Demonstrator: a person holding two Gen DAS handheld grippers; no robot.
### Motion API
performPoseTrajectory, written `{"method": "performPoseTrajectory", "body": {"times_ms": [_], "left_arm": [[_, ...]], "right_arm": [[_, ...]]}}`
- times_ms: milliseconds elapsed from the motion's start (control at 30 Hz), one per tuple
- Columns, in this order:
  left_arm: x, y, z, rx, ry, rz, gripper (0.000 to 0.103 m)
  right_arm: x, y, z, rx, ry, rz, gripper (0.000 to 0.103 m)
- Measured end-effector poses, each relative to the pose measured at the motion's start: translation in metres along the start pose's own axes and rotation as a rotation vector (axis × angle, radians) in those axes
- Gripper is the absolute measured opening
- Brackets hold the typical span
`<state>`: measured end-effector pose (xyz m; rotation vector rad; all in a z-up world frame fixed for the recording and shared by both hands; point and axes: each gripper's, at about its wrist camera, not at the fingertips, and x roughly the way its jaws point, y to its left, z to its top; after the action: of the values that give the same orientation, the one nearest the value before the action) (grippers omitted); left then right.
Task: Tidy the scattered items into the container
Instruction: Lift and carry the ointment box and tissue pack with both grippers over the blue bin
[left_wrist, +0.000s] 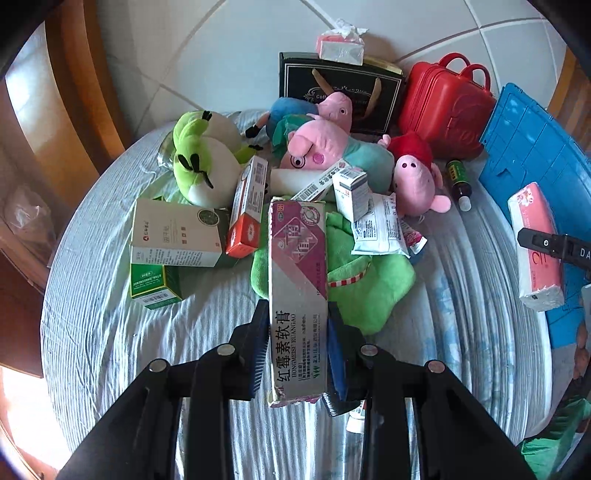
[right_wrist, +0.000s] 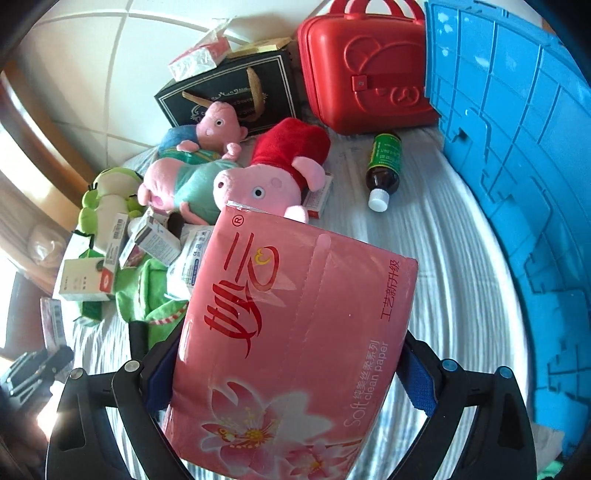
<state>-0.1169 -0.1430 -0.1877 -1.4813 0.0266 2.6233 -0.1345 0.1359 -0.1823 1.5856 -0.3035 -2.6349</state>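
Currently the left gripper (left_wrist: 297, 334) is clamped on a long purple-and-grey ointment box (left_wrist: 298, 295), gripped at mid-length between the two blue-padded fingers (left_wrist: 258, 354) and held above the striped bedsheet (left_wrist: 110, 325). The box points forward over a green plush toy (left_wrist: 369, 288), which lies among scattered medicine cartons (left_wrist: 177, 232) and white sachets (left_wrist: 380, 229).

The right gripper (right_wrist: 291, 373) is closed on a pink tissue pack (right_wrist: 295, 343), with the fingers pressing both long sides. The pack is tilted and fills most of the right wrist view. In the left wrist view the same pack appears in front of the blue container (left_wrist: 535, 147).

The blue container (right_wrist: 517, 184) stands on the right side of the bed, beside a red carry case (right_wrist: 362, 70). A brown bottle with a white cap (right_wrist: 384, 170) lies on the sheet just in front of the case. Three pink pig plush toys (right_wrist: 266, 184) lie clustered near a black gift bag (right_wrist: 229, 96); whether the bag is upright probably cannot be settled from these views.
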Motion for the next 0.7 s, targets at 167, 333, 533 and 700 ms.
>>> {"method": "performPoseTrajectory", "body": {"times_ms": [167,333,533,700], "left_arm": [[-0.035,-0.016,0.009,0.005,-0.045,0.008,0.029],[-0.068,-0.031,0.015,0.0,-0.093,0.011,0.029],[-0.103,-0.054,0.02,0.015,-0.141,0.018,0.029],[-0.128,-0.071,0.029,0.027,-0.182,0.026,0.029]], "right_arm": [[-0.047,-0.001,0.0,-0.039,-0.046,0.034,0.098],[-0.093,-0.002,-0.002,-0.072,-0.085,0.075,0.098],[-0.139,-0.009,-0.004,-0.093,-0.133,0.12,0.098],[-0.172,-0.015,-0.008,-0.115,-0.165,0.148,0.098]]}}
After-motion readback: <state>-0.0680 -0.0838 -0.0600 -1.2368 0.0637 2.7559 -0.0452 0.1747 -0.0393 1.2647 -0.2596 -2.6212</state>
